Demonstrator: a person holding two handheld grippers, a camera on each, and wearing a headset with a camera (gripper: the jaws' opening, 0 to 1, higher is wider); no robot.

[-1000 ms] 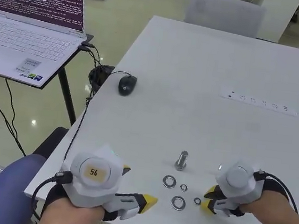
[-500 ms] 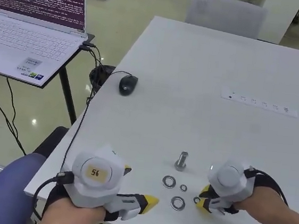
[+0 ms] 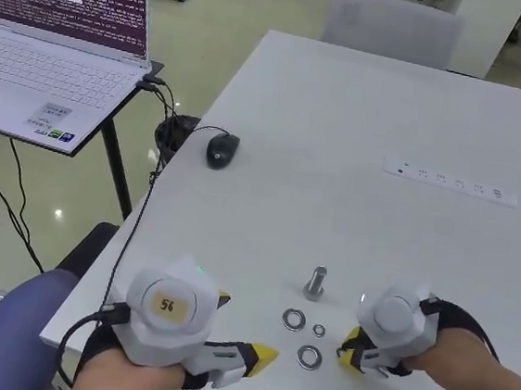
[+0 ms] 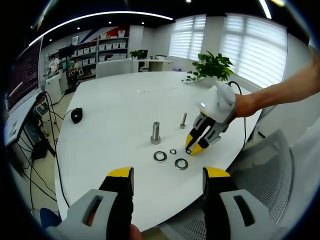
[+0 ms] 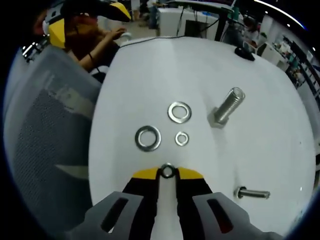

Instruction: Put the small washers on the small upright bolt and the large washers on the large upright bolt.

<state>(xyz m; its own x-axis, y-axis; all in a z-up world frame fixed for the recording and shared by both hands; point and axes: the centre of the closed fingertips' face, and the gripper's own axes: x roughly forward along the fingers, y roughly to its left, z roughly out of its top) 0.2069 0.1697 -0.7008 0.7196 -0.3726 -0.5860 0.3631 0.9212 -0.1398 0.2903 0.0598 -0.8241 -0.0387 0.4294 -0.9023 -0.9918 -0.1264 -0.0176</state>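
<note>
Pinching one of two small washers [image 5: 168, 171] [image 5: 182, 138], right gripper [image 5: 168, 176] faces two large washers [image 5: 148, 138] [image 5: 179, 112], two bolts [image 5: 226, 108] [image 5: 253, 193]; left gripper [image 4: 167, 177] has jaws apart.

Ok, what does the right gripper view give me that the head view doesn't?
Right gripper view: the small upright bolt, and a small washer pinched at the tips of the right tongs. Head view: the power strip farther up the table. Both: the large upright bolt, two large washers and a loose small washer.
</note>
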